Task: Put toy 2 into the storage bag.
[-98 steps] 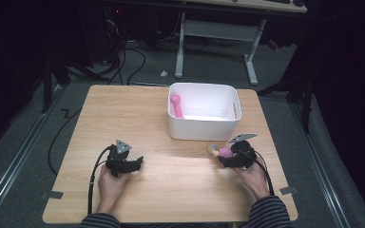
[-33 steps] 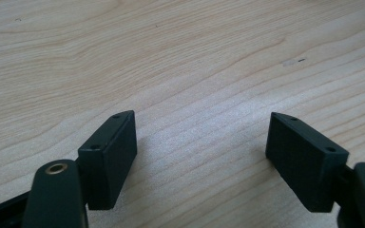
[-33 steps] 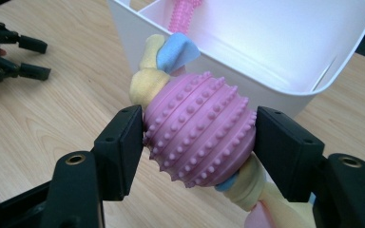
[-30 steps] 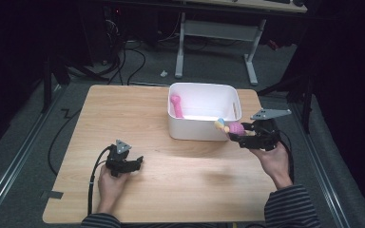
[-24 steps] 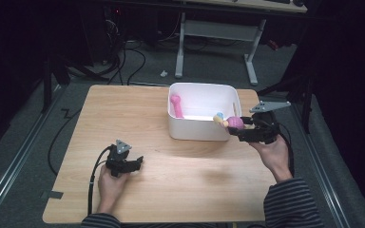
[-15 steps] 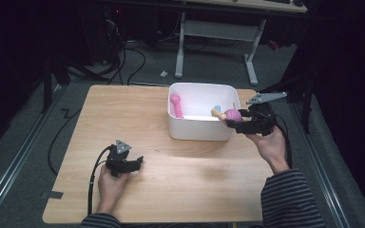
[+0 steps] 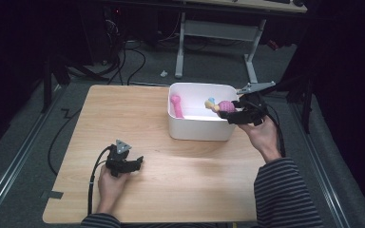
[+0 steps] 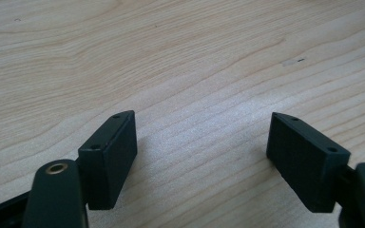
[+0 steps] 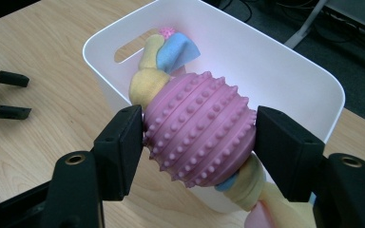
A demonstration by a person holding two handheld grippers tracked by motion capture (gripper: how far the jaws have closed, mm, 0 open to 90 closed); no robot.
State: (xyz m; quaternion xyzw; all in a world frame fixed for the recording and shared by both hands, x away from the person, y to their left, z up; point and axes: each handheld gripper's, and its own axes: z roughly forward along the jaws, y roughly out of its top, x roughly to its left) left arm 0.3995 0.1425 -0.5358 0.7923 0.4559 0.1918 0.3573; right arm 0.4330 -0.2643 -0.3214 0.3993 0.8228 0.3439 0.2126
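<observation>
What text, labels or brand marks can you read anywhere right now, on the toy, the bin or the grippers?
None readable: the pink knobbed toy in the right gripper, the white bin, the left gripper and the table carry no words, numbers or logos.

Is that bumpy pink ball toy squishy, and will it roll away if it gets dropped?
The pink ball toy probably gives a little; its rubbery nubs should help the right gripper hold it. Its rope ends look floppy, so it likely won't roll far, especially inside the white bin.
</observation>
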